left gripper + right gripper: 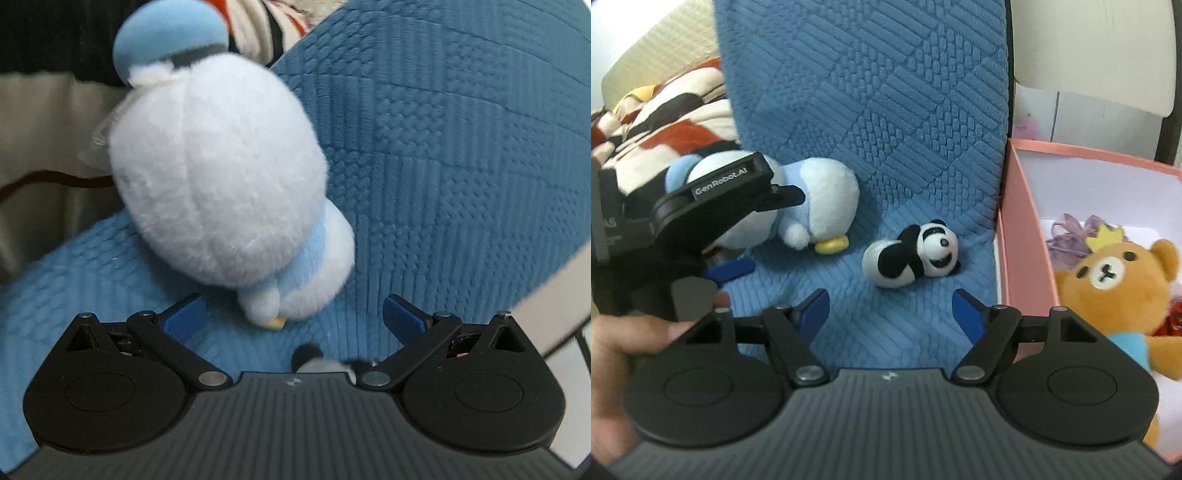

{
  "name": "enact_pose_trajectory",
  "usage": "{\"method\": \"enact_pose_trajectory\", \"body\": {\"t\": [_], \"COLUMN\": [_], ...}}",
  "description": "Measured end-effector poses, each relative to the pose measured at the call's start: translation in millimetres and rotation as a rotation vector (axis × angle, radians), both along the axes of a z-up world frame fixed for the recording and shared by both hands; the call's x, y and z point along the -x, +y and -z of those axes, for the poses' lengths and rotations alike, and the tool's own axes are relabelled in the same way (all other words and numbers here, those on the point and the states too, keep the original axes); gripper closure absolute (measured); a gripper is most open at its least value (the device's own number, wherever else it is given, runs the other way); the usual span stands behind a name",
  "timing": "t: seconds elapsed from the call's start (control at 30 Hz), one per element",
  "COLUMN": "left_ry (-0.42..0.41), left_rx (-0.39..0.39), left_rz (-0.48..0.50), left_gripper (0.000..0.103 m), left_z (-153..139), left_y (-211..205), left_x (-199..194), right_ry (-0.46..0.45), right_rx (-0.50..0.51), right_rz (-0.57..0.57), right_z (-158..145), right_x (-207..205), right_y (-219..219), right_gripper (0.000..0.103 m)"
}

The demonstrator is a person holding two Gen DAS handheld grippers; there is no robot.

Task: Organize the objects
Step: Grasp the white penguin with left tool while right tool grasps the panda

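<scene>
A white and light-blue duck plush (221, 173) with a blue cap lies on the blue textured chair cushion (443, 166). My left gripper (293, 317) is open right behind it, fingers wide, the plush just ahead of the tips. In the right wrist view the same plush (820, 199) lies at the left with the left gripper (727, 236) over it. A small panda plush (916, 254) lies on the cushion (871, 110) ahead of my right gripper (890, 310), which is open and empty. A pink box (1023, 236) at the right holds a brown bear plush (1115, 291).
A red, black and white patterned blanket (665, 110) lies on a bed at the left. The chair's upright back rises behind the plushes. The pink box also holds purple ribbon items (1071, 236). A white cabinet (1089, 55) stands behind the box.
</scene>
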State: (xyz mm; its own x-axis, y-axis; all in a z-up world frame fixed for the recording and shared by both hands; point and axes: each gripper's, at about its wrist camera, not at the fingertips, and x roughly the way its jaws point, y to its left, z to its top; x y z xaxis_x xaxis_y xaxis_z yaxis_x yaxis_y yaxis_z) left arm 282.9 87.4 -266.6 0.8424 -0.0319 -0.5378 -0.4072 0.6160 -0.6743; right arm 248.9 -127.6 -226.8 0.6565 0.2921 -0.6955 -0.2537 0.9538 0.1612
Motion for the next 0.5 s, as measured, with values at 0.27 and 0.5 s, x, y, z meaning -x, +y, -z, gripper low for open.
{"method": "enact_pose_trajectory", "body": {"t": [0.27,0.5], "left_ry": [-0.078,-0.123], "left_rx": [0.181,0.230], "left_rz": [-0.148,-0.194], "left_gripper": [0.000,0.001], "left_z": [30,39], "left_y": [17,11], "left_x": [-21,-37], "right_ry": [0.091,0.250], "right_rx": [-0.043,-0.134], "right_rz": [0.046,0.056], "right_z": [20,53], "right_x": [-49,-89], "right_y": [9,11], "right_gripper": [0.034,0.035]}}
